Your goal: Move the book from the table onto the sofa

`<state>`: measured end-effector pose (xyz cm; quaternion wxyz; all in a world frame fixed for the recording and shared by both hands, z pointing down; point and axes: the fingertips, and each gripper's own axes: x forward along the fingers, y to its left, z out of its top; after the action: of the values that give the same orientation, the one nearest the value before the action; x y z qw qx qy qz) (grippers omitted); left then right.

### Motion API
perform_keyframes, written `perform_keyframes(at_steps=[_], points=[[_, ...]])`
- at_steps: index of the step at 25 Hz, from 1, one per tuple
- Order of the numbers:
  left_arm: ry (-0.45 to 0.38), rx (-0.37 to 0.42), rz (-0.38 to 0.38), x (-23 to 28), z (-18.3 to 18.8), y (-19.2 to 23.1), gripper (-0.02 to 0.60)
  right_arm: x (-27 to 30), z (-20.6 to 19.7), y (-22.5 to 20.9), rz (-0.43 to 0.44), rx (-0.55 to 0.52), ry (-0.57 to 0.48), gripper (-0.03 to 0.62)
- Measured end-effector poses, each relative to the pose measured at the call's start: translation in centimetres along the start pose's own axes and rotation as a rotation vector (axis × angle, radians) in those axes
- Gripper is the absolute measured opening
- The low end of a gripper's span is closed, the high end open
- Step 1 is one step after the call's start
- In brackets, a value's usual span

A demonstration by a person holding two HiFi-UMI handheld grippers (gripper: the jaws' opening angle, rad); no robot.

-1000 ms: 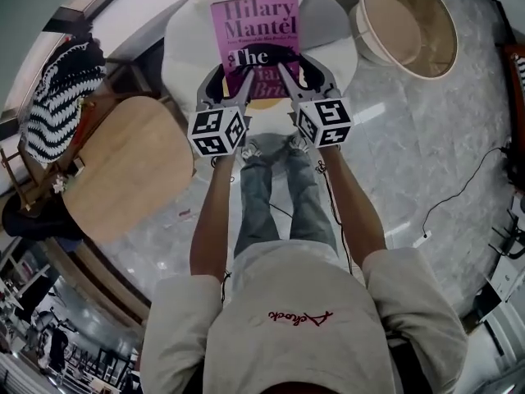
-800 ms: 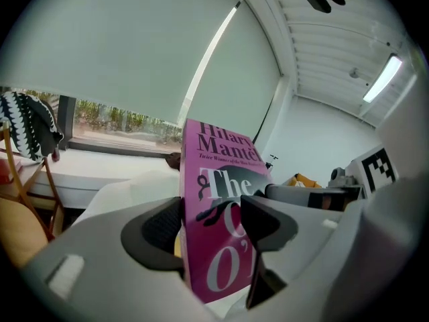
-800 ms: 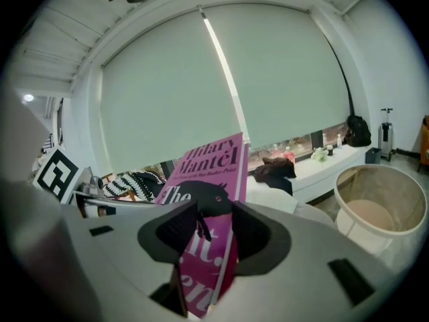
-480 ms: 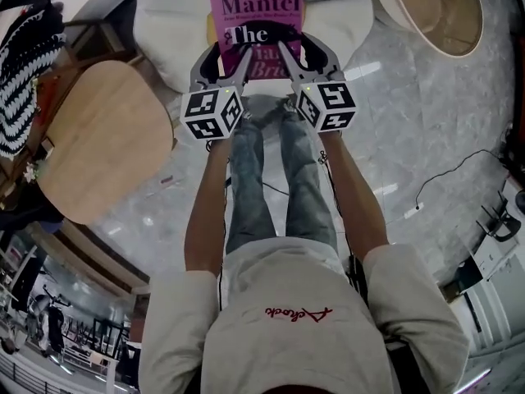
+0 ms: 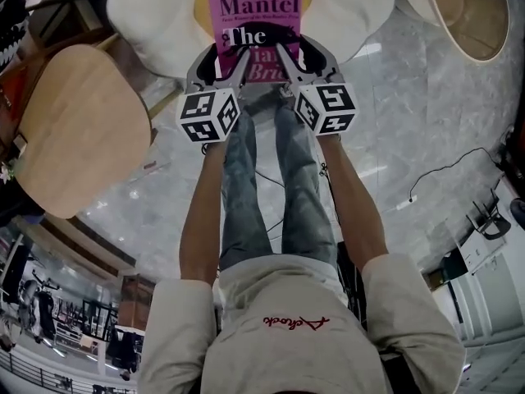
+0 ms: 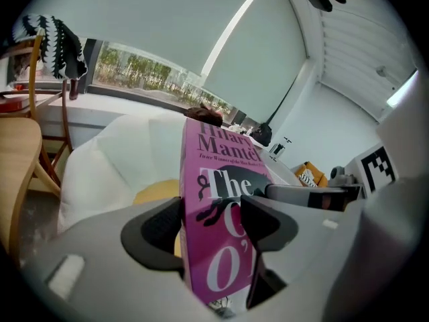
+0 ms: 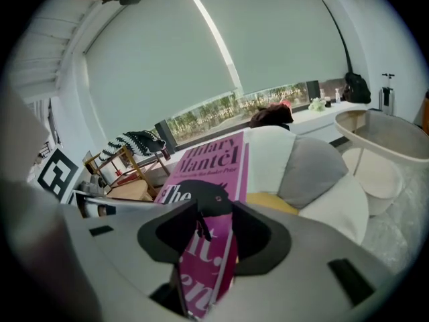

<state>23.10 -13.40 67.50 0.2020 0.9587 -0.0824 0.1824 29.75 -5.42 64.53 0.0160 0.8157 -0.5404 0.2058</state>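
Counts, head view: one pink book (image 5: 254, 15), top centre; two grippers, the left gripper (image 5: 223, 57) and the right gripper (image 5: 302, 56); two marker cubes, the left cube (image 5: 209, 113) and the right cube (image 5: 326, 107); one white sofa (image 5: 148, 6), top; one yellow cushion (image 5: 200, 6); one wooden table top (image 5: 78, 125), left; one round rimmed table (image 5: 467, 15), upper right. Right gripper view: one grey cushion (image 7: 312, 170), right of centre. Left gripper view: one striped cloth (image 6: 57, 35), upper left.

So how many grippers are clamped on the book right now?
2. The left gripper holds the book by its near edge at left, the right gripper at right.
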Motion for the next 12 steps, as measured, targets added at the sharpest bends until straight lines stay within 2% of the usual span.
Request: perform_keyframes(at_steps=[6,12], points=[[0.048,-0.023,0.006,2.7,-4.3,1.6,0.282,2.1,-4.7,-1.9,0.0,0.038,0.044,0.167],[0.08,-0.028,0.017,5.4,-6.5,3.3,0.282,4.7,-7.3,-3.6,0.007,0.059,0.072,0.169]])
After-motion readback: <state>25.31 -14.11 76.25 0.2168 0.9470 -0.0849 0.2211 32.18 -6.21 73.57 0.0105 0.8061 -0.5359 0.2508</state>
